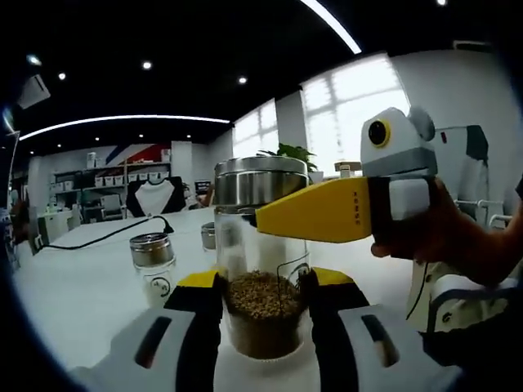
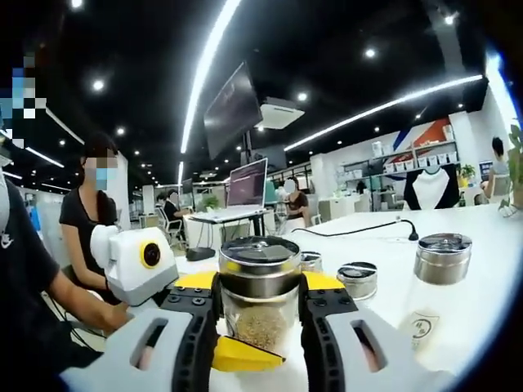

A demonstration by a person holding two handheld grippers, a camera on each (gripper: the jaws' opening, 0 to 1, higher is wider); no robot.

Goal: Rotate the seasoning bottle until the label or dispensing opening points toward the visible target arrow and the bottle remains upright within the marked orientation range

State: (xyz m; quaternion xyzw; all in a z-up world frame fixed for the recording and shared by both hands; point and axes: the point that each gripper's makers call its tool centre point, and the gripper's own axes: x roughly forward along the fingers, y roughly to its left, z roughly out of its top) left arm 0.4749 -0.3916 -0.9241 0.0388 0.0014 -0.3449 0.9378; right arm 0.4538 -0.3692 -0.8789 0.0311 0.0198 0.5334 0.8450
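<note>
Left gripper view: seasoning bottle [image 1: 261, 269] upright at centre frame on white table [image 1: 90, 286], glass body with brownish granules in the lower part, steel lid on top. Left gripper [image 1: 263, 286] at bottom centre, jaws pressed against both sides of the glass low on the body, pinching the bottle. Right gripper [image 1: 265, 214] entering from the right of the frame, held by a hand [image 1: 425, 233], yellow jaw reaching to the bottle just under the lid. Second small shaker [image 1: 154, 265] with white label left of centre, apart from the held bottle. Black cable [image 1: 106, 234] running across the table at mid left.

Right gripper view: same bottle [image 2: 260, 294] at centre bottom, lid facing the camera. Right gripper [image 2: 260, 300] jaws tight on either side just below the lid, clamped on the bottle. Left gripper [image 2: 237, 355] visible at lower left, yellow jaw tip under the bottle's lower body. Small shaker [image 2: 433, 286] at right, standing apart. Two short lidded jars [image 2: 357, 280] just behind and right of the bottle. Laptop [image 2: 247, 184] on a desk at mid frame, person seated at left.
</note>
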